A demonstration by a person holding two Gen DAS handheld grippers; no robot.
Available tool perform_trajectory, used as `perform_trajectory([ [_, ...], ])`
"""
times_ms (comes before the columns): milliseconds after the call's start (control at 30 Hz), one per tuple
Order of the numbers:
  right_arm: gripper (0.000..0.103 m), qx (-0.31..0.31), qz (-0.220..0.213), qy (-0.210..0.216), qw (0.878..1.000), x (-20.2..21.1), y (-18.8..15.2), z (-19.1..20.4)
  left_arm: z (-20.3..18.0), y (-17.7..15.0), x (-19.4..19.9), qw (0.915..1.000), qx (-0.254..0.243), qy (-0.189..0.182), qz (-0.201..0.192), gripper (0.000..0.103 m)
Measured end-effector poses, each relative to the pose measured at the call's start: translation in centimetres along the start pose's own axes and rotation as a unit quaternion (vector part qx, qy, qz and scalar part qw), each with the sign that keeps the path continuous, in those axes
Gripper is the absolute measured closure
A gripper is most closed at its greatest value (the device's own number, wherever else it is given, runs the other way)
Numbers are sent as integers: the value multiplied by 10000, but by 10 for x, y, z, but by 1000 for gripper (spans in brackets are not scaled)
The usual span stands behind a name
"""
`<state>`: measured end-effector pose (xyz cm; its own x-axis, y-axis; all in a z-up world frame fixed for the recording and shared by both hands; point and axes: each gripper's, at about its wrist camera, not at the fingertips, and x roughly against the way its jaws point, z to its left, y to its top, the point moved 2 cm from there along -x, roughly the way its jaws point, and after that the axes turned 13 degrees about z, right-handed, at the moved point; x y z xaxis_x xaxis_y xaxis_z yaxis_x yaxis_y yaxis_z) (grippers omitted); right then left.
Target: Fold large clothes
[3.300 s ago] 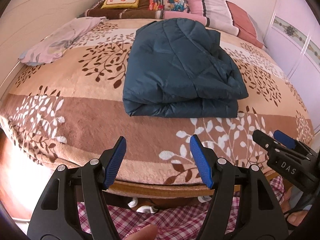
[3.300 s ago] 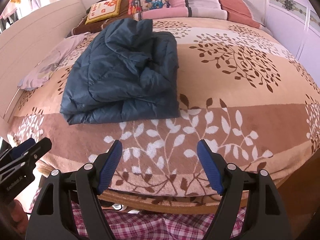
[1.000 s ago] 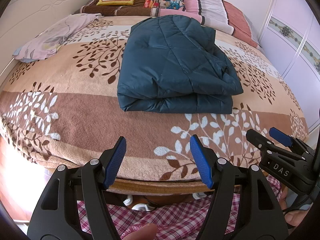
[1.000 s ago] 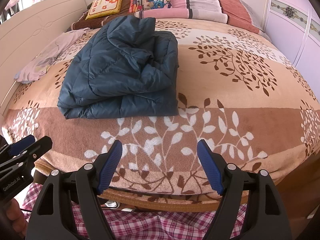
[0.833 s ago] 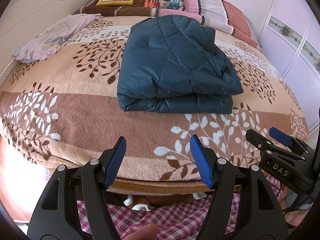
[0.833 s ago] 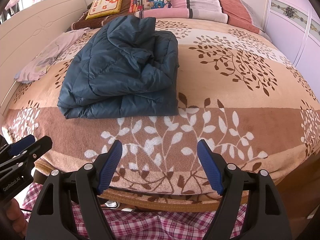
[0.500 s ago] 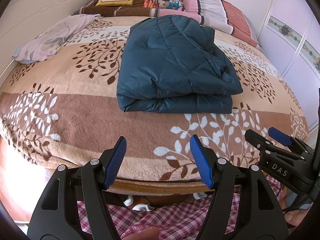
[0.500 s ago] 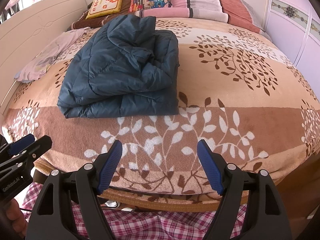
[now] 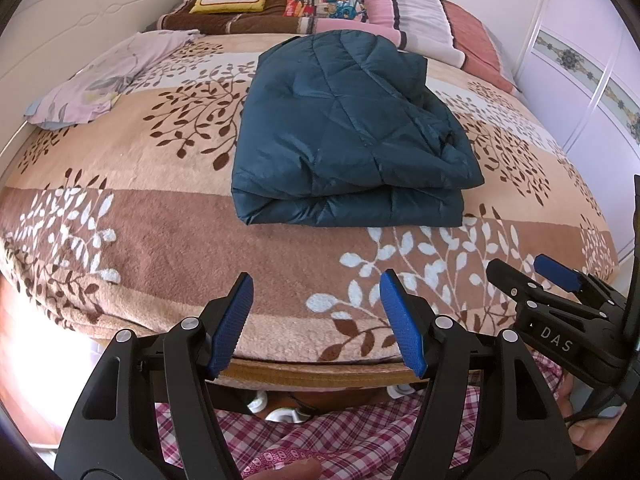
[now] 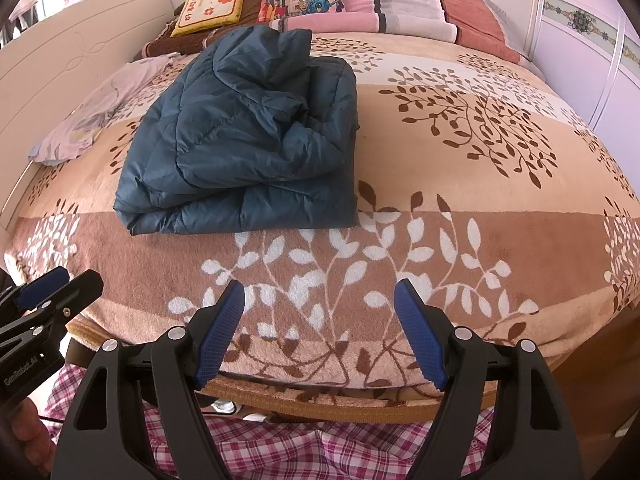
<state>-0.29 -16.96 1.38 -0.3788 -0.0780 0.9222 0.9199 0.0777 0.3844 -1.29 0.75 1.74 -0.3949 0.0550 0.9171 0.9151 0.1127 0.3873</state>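
A dark blue quilted jacket (image 9: 344, 136) lies folded into a thick rectangle on the middle of the bed; it also shows in the right wrist view (image 10: 248, 140). My left gripper (image 9: 316, 304) is open and empty, held back over the bed's near edge, well short of the jacket. My right gripper (image 10: 320, 312) is open and empty too, at the near edge, to the right of the jacket. Each gripper shows at the side of the other's view: the right one (image 9: 532, 276), the left one (image 10: 56, 284).
The bed is covered by a brown and beige leaf-pattern blanket (image 9: 140, 232). A pale lilac garment (image 9: 104, 80) lies at the far left. Pillows (image 9: 320, 0) line the head end. A white headboard panel (image 10: 60, 52) is on the left, wardrobe doors (image 9: 592, 80) on the right.
Over the last second almost nothing has moved. Compared with 3.3 s ago both grippers sit a little higher, so the jacket appears slightly lower and closer.
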Motion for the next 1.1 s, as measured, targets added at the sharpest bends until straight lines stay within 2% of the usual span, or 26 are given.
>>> perform_trajectory([
  [1100, 28, -15, 3, -9, 10000, -1, 0, 1, 0, 2, -2, 10000, -37, 13, 19, 38],
])
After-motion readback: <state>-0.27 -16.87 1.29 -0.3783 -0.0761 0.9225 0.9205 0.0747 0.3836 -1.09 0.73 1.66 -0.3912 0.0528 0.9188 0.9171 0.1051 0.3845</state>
